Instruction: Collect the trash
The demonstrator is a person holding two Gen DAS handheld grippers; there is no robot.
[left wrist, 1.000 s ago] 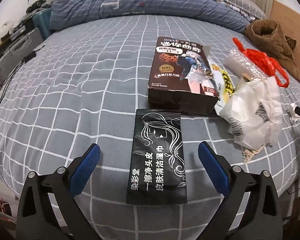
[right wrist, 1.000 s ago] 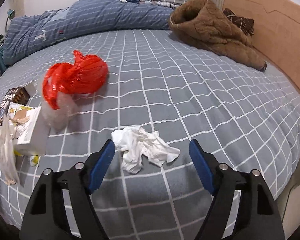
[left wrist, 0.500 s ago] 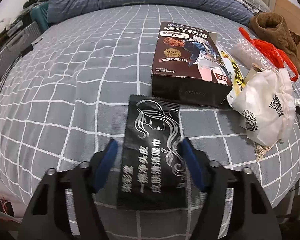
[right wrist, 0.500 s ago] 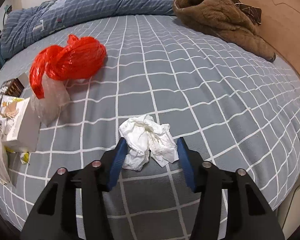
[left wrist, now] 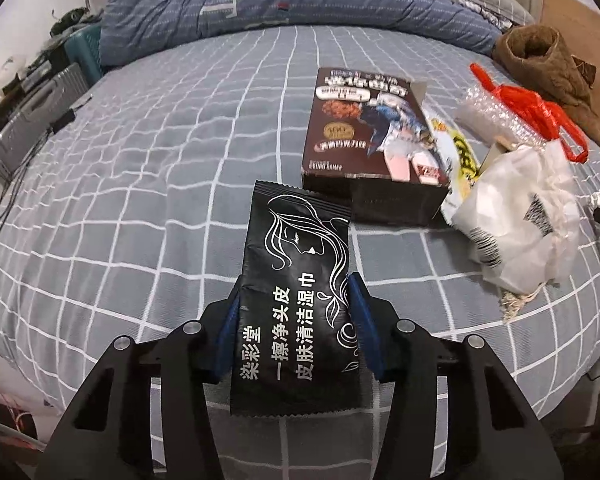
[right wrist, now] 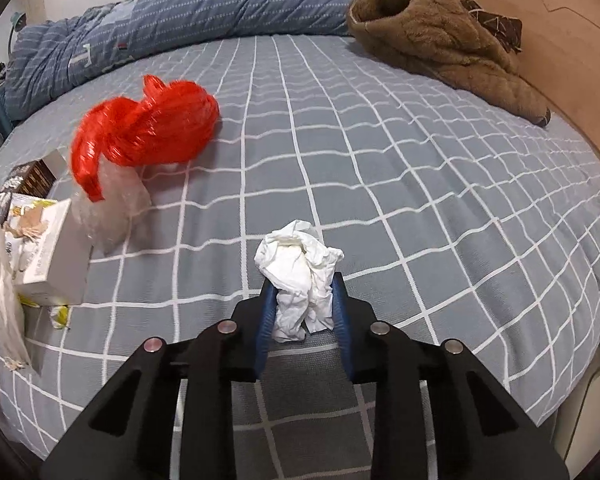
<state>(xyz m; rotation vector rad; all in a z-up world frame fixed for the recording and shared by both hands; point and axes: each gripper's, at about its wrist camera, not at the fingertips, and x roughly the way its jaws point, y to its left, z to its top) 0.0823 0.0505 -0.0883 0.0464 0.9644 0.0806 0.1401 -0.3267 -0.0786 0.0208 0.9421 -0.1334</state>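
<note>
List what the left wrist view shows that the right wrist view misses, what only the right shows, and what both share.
Left only: the left gripper, its jaws just closed on the black wipes packet, and grey cases beside the bed.

Right only: the right gripper, its jaws just closed on the crumpled tissue, and the wooden headboard.

Both: the checked sheet, blue quilt, brown coat, red bag, clear wrap, dark box and white bag.
</note>
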